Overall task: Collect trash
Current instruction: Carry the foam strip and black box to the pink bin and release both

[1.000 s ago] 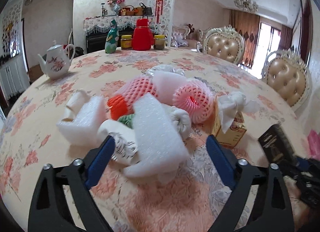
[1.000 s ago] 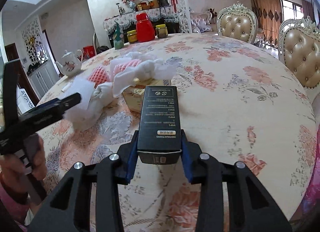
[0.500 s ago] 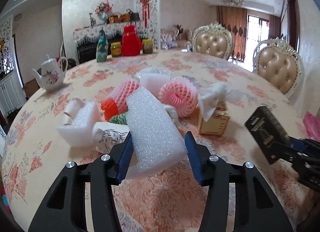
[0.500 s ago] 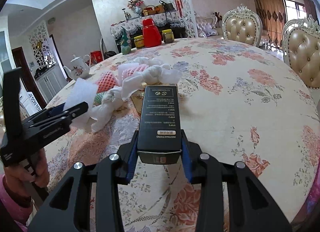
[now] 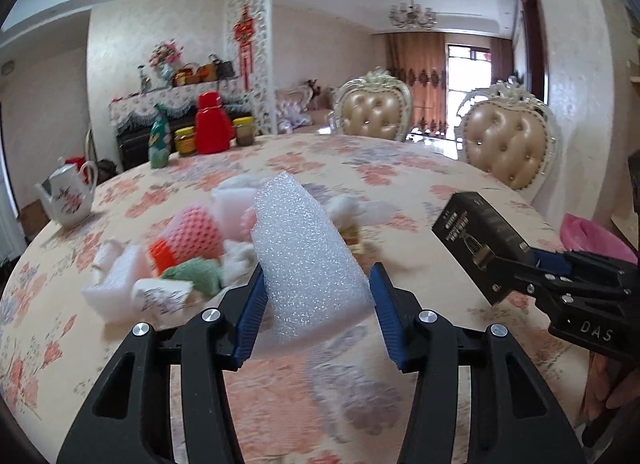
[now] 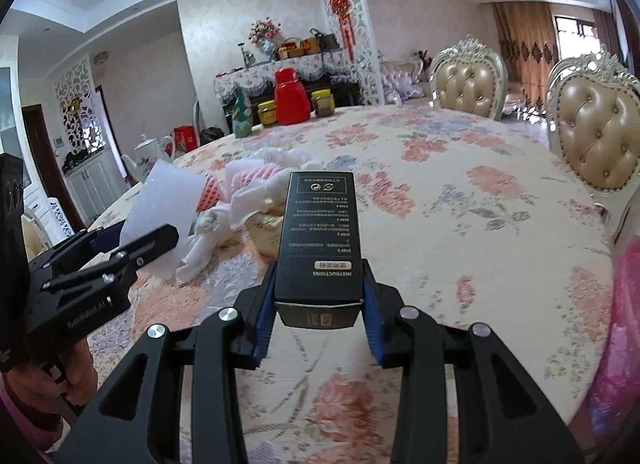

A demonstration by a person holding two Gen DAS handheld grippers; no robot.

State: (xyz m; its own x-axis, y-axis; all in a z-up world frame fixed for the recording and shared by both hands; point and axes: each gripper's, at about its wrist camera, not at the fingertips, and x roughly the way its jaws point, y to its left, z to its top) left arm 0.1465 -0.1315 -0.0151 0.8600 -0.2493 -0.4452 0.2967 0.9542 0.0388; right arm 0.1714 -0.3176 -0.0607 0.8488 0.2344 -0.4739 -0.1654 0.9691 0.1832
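Note:
My left gripper point(image 5: 316, 292) is shut on a white foam sheet point(image 5: 304, 248), held up off the flowered table point(image 5: 400, 184). Behind it lies the trash pile point(image 5: 188, 252): pink foam fruit nets, white foam pieces, crumpled white tissue, a green scrap and a small yellow box. My right gripper point(image 6: 318, 288) is shut on a black carton point(image 6: 320, 232) with white print, held level above the tablecloth. In the left wrist view that carton point(image 5: 476, 236) shows at the right. In the right wrist view the left gripper point(image 6: 116, 248) with its foam sheet point(image 6: 164, 204) shows at the left.
A white teapot point(image 5: 68, 196) stands at the table's left edge. A red jug point(image 5: 212, 128), jars and a green bottle stand at the far edge. Two padded chairs point(image 5: 508, 144) stand at the far right. A pink plastic bag point(image 5: 596, 236) shows at the near right.
The left gripper closed on the white foam sheet and lifted it away from the pile toward the right. The right gripper rose slightly, still holding the black carton.

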